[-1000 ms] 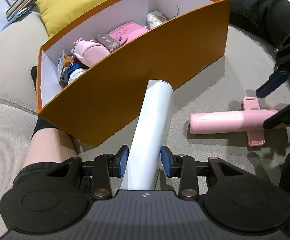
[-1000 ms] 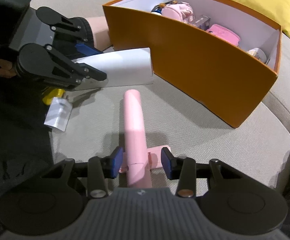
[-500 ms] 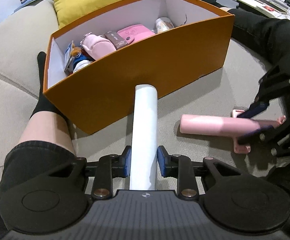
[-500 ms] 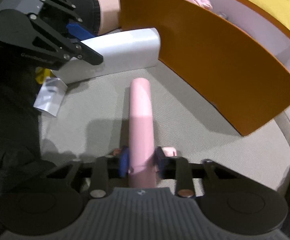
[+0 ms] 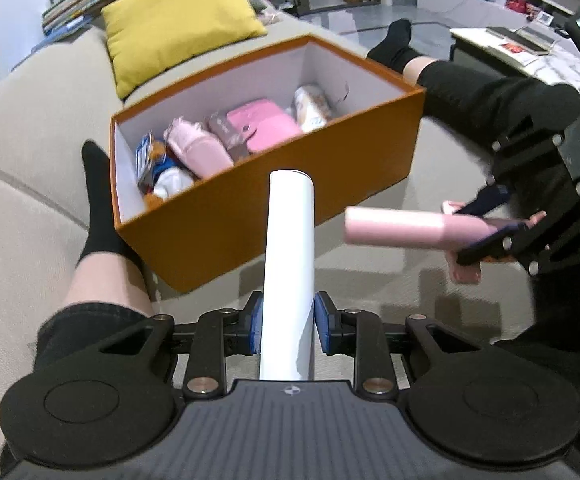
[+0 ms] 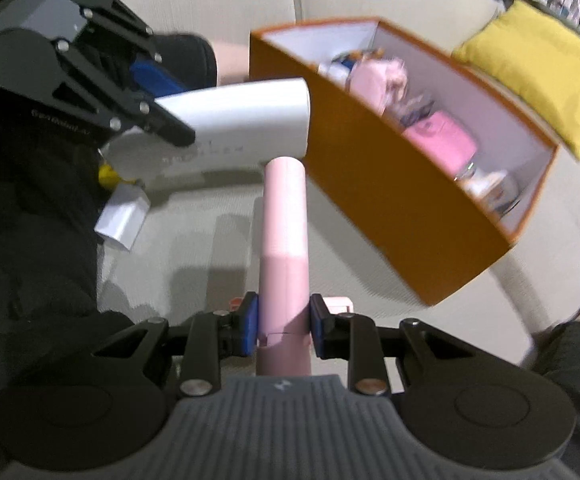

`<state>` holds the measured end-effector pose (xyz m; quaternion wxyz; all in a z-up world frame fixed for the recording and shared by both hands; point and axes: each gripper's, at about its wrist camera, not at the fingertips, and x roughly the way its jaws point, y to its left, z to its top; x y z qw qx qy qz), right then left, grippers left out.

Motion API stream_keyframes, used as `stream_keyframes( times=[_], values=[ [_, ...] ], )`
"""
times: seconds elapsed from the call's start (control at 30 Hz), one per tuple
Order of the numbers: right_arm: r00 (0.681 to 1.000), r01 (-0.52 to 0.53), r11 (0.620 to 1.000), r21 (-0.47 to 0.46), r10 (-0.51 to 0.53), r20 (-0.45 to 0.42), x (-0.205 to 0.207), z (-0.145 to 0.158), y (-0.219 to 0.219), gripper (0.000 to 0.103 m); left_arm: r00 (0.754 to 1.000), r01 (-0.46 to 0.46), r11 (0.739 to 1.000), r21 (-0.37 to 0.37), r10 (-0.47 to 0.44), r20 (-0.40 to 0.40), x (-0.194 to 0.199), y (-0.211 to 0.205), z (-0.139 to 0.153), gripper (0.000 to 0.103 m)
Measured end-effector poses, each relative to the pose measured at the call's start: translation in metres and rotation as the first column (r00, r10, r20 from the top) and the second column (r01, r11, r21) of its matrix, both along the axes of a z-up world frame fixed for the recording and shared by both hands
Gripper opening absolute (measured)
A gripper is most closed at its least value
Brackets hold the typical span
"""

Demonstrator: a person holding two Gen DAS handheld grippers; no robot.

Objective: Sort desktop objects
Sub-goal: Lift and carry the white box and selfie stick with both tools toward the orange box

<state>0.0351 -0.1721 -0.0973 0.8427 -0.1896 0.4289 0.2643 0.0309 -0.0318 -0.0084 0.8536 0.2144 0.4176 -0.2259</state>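
Note:
My left gripper (image 5: 286, 326) is shut on a white cylinder (image 5: 289, 248) and holds it above the sofa, pointing at the orange box (image 5: 290, 200). It also shows in the right wrist view (image 6: 226, 124). My right gripper (image 6: 283, 322) is shut on a pink cylindrical device (image 6: 284, 240) with a side tab, lifted off the sofa. That device shows in the left wrist view (image 5: 409, 228), right of the white cylinder. The orange box (image 6: 389, 184) holds several items, among them a pink pouch (image 5: 262, 126) and a pink plush (image 5: 198, 152).
A yellow cushion (image 5: 174, 20) lies behind the box on the beige sofa (image 5: 18, 208). The person's legs (image 5: 102, 264) in black socks flank the box. A small silver packet (image 6: 124, 220) and a yellow item (image 6: 108, 172) lie on the sofa under the left gripper.
Both grippers have lifted their cylinders off the sofa and risen, so the box interior shows more. The right gripper closed on the pink device a second ago.

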Motion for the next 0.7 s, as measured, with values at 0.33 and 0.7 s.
stream_keyframes(
  times=[0.33, 0.7],
  values=[
    [0.986, -0.068, 0.997, -0.042, 0.073, 0.153, -0.005, 0.069, -0.006, 0.028, 0.995, 0.078, 0.996, 0.041, -0.08, 0.055, 0.0, -0.011, 0.041, 0.03],
    [0.947, 0.009, 0.995, -0.098, 0.022, 0.32, 0.041, 0.11, -0.018, 0.028, 0.984, 0.079, 0.988, 0.13, -0.098, 0.151, 0.04, -0.017, 0.067, 0.03]
  ],
)
